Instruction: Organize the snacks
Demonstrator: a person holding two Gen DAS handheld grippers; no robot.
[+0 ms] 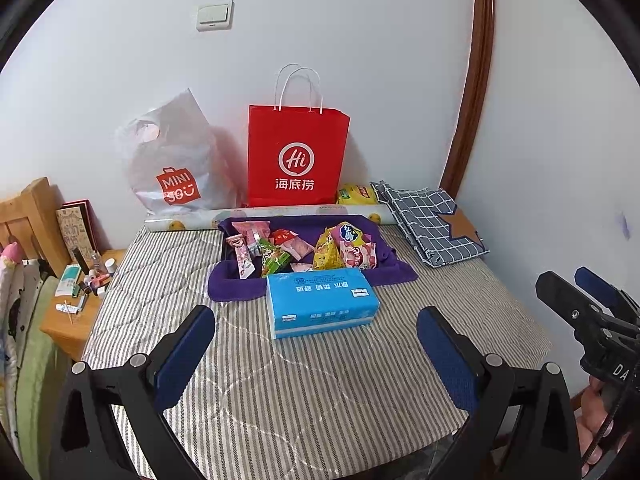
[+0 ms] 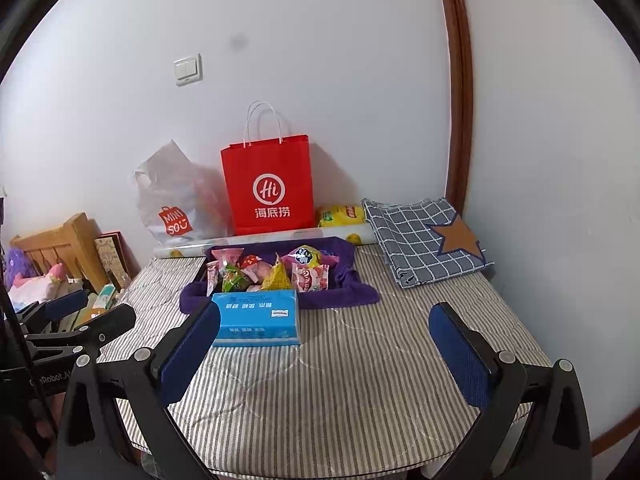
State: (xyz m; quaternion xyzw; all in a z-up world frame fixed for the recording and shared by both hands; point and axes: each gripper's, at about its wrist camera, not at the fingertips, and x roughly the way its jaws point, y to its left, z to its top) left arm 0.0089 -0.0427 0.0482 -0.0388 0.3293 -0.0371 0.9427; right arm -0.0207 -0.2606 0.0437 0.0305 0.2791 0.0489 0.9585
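Observation:
Several snack packets (image 1: 304,250) (image 2: 276,270) lie in a tray lined with a purple cloth (image 1: 240,288) (image 2: 360,294) at the back of a striped table. A blue tissue pack (image 1: 320,304) (image 2: 258,318) lies just in front of the tray. My left gripper (image 1: 316,328) is open and empty, held above the table's near half, well short of the tissue pack. My right gripper (image 2: 326,328) is open and empty, to the right of the left one, its left finger (image 2: 192,352) overlapping the tissue pack in view.
A red paper bag (image 1: 296,156) (image 2: 270,186) and a white plastic bag (image 1: 172,164) (image 2: 176,200) stand against the wall behind a paper roll (image 1: 280,214). A yellow packet (image 1: 356,195) and folded checked cloth (image 1: 432,224) (image 2: 420,236) lie at back right. A cluttered nightstand (image 1: 80,300) stands left.

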